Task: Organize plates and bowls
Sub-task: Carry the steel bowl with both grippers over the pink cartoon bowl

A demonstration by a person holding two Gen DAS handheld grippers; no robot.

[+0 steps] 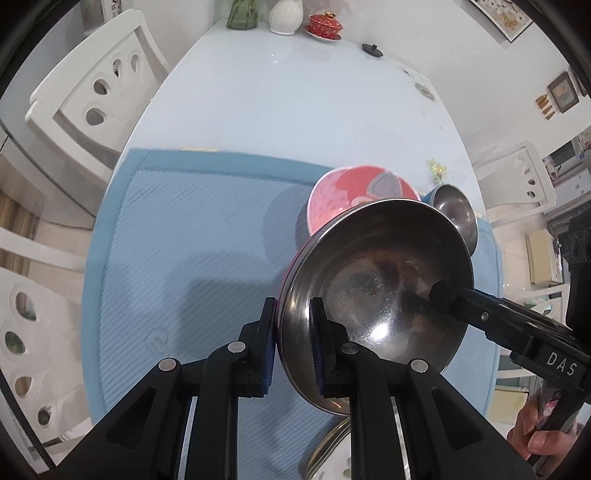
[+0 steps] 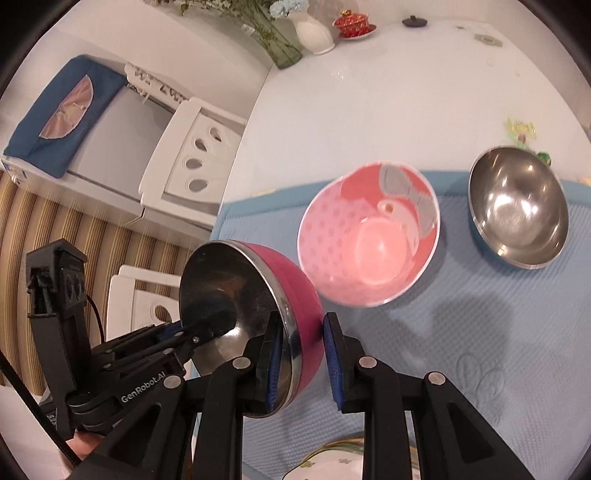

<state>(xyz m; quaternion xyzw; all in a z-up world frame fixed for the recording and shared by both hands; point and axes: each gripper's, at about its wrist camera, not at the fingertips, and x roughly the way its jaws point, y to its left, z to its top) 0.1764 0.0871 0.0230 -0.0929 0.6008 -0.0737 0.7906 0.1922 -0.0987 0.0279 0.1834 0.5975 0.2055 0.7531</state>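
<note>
A steel bowl with a magenta outside (image 1: 380, 280) (image 2: 299, 306) is held tilted on its side above the blue mat (image 1: 192, 258). My left gripper (image 1: 293, 347) is shut on its rim, one finger inside and one outside. My right gripper (image 2: 301, 365) also straddles the rim, with a gap between its outer pad and the magenta wall; in the left wrist view its finger (image 1: 443, 291) reaches inside the bowl. A pink patterned bowl (image 2: 369, 236) (image 1: 354, 195) and a steel bowl with a blue outside (image 2: 517, 206) (image 1: 456, 214) sit upright on the mat.
A floral plate (image 2: 332, 461) (image 1: 328, 450) lies at the near edge. A red lidded cup (image 2: 351, 22), white vase (image 2: 314, 33), glass vase (image 2: 284, 48) and a black lid (image 2: 413, 21) stand at the table's far end. White chairs (image 1: 92, 96) flank the table.
</note>
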